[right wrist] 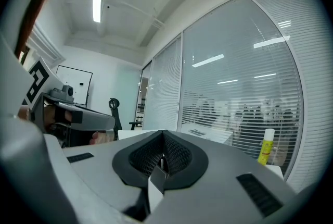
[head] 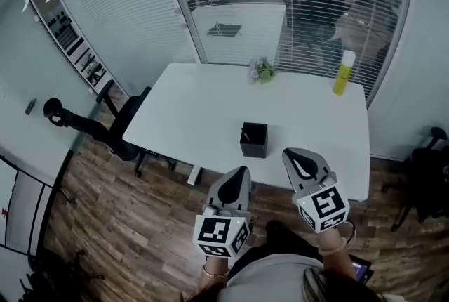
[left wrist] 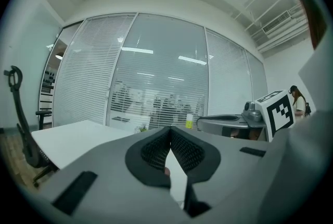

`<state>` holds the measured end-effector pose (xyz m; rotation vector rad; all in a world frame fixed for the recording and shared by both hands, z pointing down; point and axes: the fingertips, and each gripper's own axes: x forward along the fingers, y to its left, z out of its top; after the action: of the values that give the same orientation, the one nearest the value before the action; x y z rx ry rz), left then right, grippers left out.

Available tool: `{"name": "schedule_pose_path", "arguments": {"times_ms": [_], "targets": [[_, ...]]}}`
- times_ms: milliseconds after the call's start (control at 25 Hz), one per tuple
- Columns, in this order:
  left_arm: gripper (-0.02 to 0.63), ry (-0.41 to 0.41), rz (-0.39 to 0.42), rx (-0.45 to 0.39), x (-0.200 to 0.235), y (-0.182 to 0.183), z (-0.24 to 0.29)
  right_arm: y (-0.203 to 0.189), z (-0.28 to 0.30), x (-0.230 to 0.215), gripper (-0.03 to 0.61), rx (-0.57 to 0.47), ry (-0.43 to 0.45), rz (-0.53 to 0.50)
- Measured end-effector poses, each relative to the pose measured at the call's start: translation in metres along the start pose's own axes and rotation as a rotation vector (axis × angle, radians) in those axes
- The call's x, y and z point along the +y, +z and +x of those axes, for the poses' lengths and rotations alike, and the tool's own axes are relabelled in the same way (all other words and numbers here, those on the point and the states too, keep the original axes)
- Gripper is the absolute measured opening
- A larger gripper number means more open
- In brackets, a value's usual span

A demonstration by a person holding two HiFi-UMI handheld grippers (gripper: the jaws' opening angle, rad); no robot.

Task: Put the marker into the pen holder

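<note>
A black square pen holder [head: 253, 140] stands on the white table [head: 196, 111] near its front edge. No marker shows on the table or in either gripper; the holder's inside is too dark to tell. My left gripper [head: 240, 174] hovers just in front of the table edge, below the holder, with its jaws shut and nothing between them [left wrist: 170, 130]. My right gripper [head: 293, 155] is raised to the right of the holder, also shut and holding nothing [right wrist: 164, 134]. Each gripper appears in the other's view: the right gripper [left wrist: 225, 124] and the left gripper [right wrist: 78, 117].
A yellow bottle [head: 343, 72] stands at the table's far right corner, and a small plant [head: 262, 70] at the far edge. A black office chair [head: 105, 121] sits left of the table. Glass walls with blinds lie beyond. Wood floor is below me.
</note>
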<state>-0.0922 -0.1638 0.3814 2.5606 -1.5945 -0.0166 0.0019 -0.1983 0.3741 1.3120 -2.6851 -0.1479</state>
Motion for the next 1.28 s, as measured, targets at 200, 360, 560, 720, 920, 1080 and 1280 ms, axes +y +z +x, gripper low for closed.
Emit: {"name": "schedule_pose_path", "arguments": {"times_ms": [200, 360, 560, 720, 920, 1080, 1280], "targets": [[0.018, -0.002, 0.006, -0.007, -0.005, 0.001, -0.003, 0.001, -0.006, 0.004, 0.028, 0.001, 0.004, 0.003], [0.018, 0.002, 0.011, -0.012, -0.007, 0.003, -0.005, 0.002, -0.008, 0.006, 0.028, 0.000, 0.011, 0.002], [0.018, 0.005, 0.010, -0.009, -0.005, 0.002, -0.001, 0.000, -0.007, 0.005, 0.028, 0.004, 0.012, 0.008], [0.018, 0.008, 0.004, -0.011, -0.002, 0.001, 0.004, -0.002, -0.005, 0.003, 0.028, 0.007, 0.016, 0.002], [0.018, -0.005, 0.021, 0.003, -0.004, -0.001, 0.012, -0.002, -0.001, -0.002, 0.028, 0.007, 0.019, 0.005], [0.018, -0.006, 0.032, 0.003, -0.002, -0.001, 0.019, 0.002, 0.003, -0.006, 0.028, 0.001, 0.019, 0.001], [0.018, -0.005, 0.013, -0.009, -0.001, 0.000, 0.020, 0.001, 0.004, -0.004, 0.028, 0.006, 0.023, -0.001]]}}
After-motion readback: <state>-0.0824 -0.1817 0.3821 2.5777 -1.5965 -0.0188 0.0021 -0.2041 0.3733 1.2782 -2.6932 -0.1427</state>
